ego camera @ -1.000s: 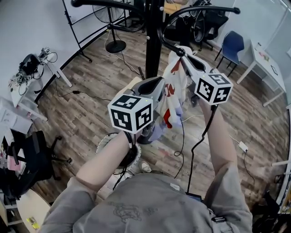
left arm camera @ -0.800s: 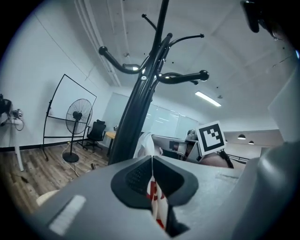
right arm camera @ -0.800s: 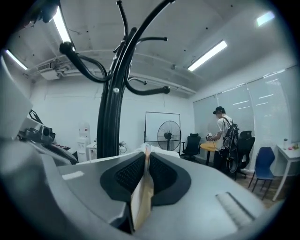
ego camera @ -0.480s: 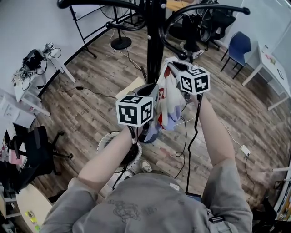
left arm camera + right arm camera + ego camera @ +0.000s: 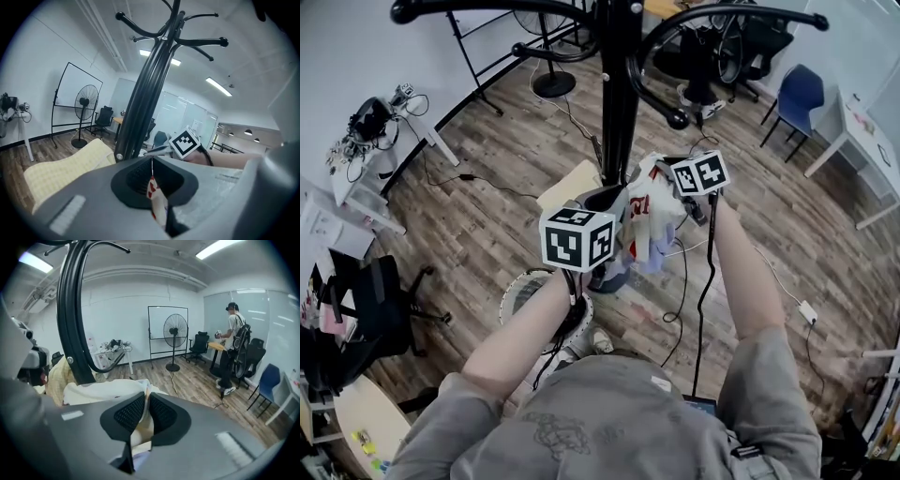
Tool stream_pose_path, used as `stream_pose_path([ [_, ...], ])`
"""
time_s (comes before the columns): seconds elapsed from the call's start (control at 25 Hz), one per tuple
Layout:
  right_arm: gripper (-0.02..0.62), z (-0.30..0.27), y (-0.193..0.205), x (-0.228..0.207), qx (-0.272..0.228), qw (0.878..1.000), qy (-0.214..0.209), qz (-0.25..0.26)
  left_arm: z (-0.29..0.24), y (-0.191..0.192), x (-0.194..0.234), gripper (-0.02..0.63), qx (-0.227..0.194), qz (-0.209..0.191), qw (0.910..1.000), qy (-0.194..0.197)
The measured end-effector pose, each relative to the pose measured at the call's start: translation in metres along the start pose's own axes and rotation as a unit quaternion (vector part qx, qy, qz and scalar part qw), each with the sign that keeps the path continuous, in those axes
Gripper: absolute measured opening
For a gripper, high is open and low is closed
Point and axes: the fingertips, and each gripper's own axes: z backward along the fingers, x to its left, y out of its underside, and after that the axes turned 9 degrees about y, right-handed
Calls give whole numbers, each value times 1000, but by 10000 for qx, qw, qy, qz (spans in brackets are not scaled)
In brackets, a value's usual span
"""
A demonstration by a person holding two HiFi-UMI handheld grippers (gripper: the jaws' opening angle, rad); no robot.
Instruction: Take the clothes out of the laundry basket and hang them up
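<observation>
A white garment with red print (image 5: 653, 214) hangs bunched between my two grippers, just in front of the black coat rack's pole (image 5: 619, 94). My left gripper (image 5: 615, 199) is shut on one edge of it; the red-printed cloth (image 5: 153, 190) shows pinched between its jaws. My right gripper (image 5: 664, 165) is shut on another part, with the white fabric (image 5: 143, 416) squeezed between its pads. It sits below a curved hook arm (image 5: 678, 119) of the rack. The white laundry basket (image 5: 521, 292) stands on the floor under my left forearm, mostly hidden.
A pale yellow cloth (image 5: 65, 168) hangs by the rack pole. Cables (image 5: 680, 281) trail over the wooden floor. A blue chair (image 5: 794, 92) and white tables stand at the right. A standing fan (image 5: 174, 336), a whiteboard and a person (image 5: 234, 341) are farther off.
Both grippers have come down and closer together with the garment. The right gripper has moved away from the rack's hook arm, and the cloth now hangs more bunched.
</observation>
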Motion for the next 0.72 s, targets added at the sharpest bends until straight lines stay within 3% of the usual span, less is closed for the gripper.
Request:
stream_pose_path([
  [0.28, 72, -19, 55, -5, 439, 9904, -759, -1069, -2, 11, 3, 3, 65, 155, 9998, 85],
  [0.72, 69, -32, 103, 13, 254, 9760, -815, -2005, -2, 24, 6, 3, 179, 46, 9998, 84],
])
